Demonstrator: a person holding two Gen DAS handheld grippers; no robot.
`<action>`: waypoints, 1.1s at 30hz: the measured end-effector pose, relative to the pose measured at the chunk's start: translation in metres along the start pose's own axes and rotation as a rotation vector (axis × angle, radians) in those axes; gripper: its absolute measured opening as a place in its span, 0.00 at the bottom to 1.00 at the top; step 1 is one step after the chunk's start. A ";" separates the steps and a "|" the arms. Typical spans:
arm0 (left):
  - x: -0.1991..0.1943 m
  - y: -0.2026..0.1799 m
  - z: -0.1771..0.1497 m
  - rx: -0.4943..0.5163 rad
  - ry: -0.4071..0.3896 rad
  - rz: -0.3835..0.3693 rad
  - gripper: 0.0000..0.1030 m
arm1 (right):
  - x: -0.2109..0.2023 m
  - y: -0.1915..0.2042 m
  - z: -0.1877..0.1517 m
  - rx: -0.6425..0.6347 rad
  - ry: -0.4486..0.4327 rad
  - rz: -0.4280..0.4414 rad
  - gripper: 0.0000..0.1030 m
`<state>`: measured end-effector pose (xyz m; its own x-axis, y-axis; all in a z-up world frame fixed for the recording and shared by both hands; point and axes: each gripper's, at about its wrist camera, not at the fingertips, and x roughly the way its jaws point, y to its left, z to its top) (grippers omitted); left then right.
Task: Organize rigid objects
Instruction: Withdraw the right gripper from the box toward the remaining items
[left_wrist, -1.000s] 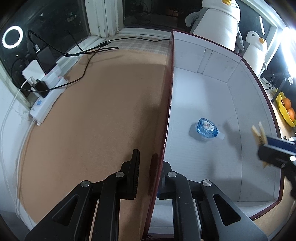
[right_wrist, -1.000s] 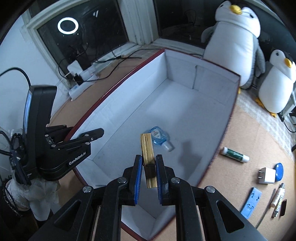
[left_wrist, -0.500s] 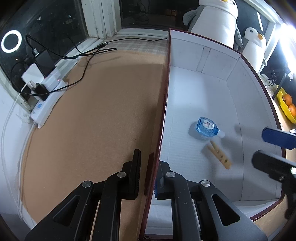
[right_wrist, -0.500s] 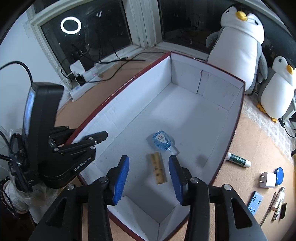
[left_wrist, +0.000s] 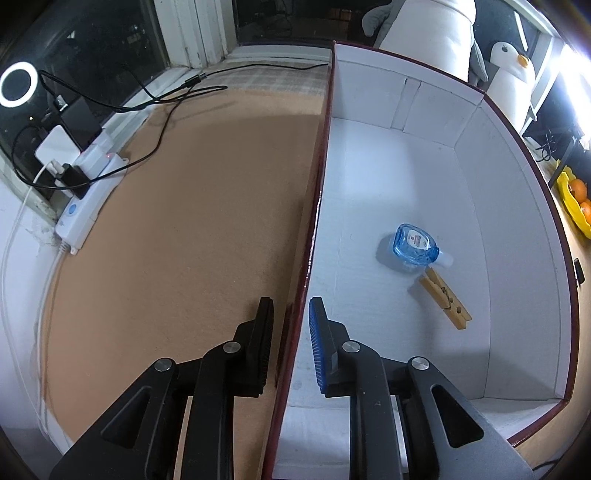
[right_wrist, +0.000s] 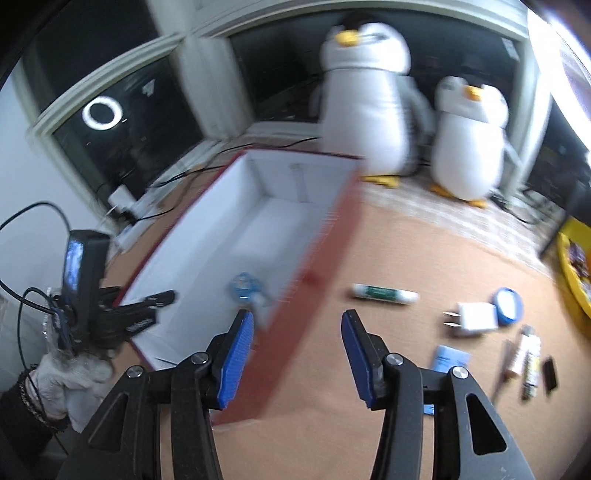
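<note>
A white box with a dark red rim (left_wrist: 317, 192) (right_wrist: 343, 221) stands on the brown table. Inside lie a small blue bottle (left_wrist: 415, 244) (right_wrist: 243, 286) and a wooden clothespin (left_wrist: 445, 298) beside it. My left gripper (left_wrist: 290, 325) straddles the box's left wall, its jaws a little apart with the wall between them. My right gripper (right_wrist: 297, 336) is open and empty, above the box's right wall. To its right on the table lie a white glue stick (right_wrist: 384, 294), a white plug (right_wrist: 474, 317), a blue round lid (right_wrist: 509, 301), a blue card (right_wrist: 450, 360) and small tubes (right_wrist: 528, 360). The right wrist view is blurred.
Two plush penguins (right_wrist: 365, 96) (right_wrist: 469, 136) stand behind the box. A power strip with chargers and black cables (left_wrist: 85, 184) lies at the table's left edge by the window. A yellow bowl of oranges (left_wrist: 576, 199) is at the far right.
My right gripper opened and dropped the clothespin into the box beside the blue bottle, then pulled back and swung right toward the loose items. My left gripper's jaws opened a little around the wall.
</note>
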<state>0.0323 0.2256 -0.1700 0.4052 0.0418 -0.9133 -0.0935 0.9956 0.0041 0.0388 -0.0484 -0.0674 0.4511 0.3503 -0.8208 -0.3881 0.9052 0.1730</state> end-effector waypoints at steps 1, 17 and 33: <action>0.001 0.000 0.001 0.001 0.003 0.004 0.18 | -0.005 -0.010 -0.002 0.014 -0.005 -0.017 0.45; 0.001 -0.012 0.006 0.019 0.022 0.071 0.35 | -0.034 -0.220 -0.070 0.329 0.055 -0.307 0.45; 0.001 -0.017 0.008 0.014 0.036 0.099 0.35 | 0.008 -0.297 -0.095 0.368 0.183 -0.387 0.30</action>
<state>0.0417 0.2091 -0.1682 0.3619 0.1377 -0.9220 -0.1190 0.9878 0.1009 0.0809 -0.3371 -0.1773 0.3453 -0.0416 -0.9376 0.0983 0.9951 -0.0079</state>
